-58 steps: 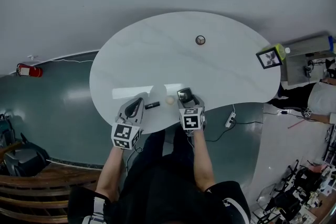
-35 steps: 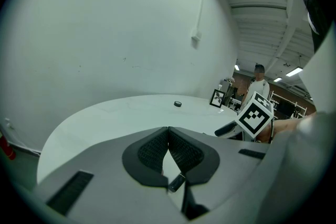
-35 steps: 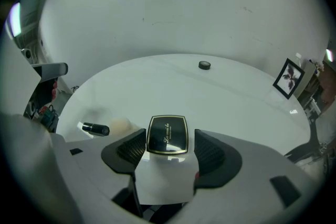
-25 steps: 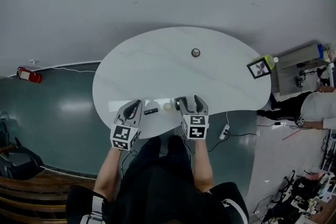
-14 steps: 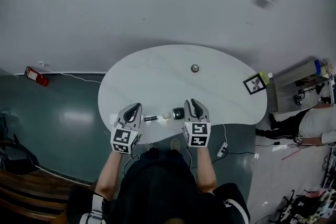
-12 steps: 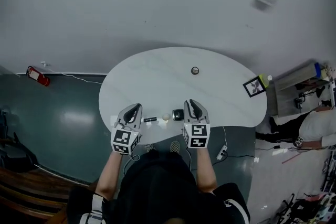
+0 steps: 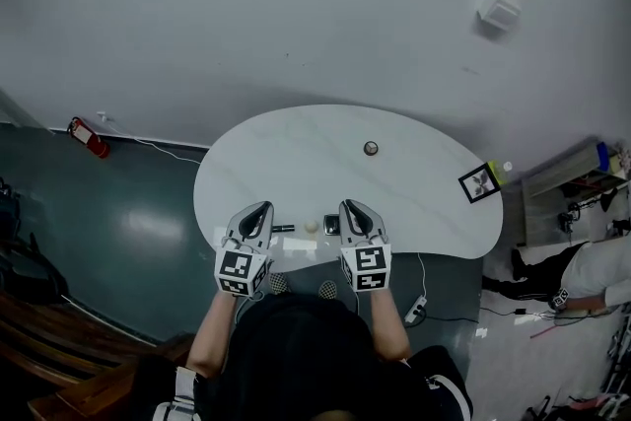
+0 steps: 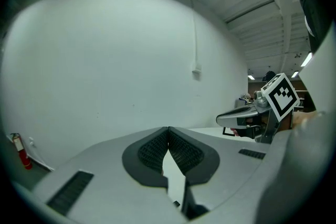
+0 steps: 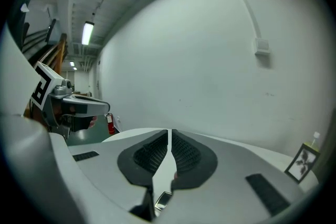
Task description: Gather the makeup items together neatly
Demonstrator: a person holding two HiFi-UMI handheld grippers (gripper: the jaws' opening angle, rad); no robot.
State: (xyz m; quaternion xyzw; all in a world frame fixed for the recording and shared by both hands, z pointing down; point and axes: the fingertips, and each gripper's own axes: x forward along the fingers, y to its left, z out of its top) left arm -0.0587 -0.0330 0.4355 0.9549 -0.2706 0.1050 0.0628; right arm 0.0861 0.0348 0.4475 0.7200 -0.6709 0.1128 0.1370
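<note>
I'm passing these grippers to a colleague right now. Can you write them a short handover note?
Left gripper: jaws shut, empty, over the table's near edge.
Right gripper: jaws have just been closing and are shut, with nothing between them.
Items: black tube, cream ball and dark compact lie in a close row at the near edge, between the grippers.
Done: those three look gathered.
Left: a small round thing sits alone farther back; bring it over if it belongs.

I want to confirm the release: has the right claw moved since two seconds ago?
Yes. The right claw came off the black compact and now sits to its right in the head view; jaws just closed, empty.
</note>
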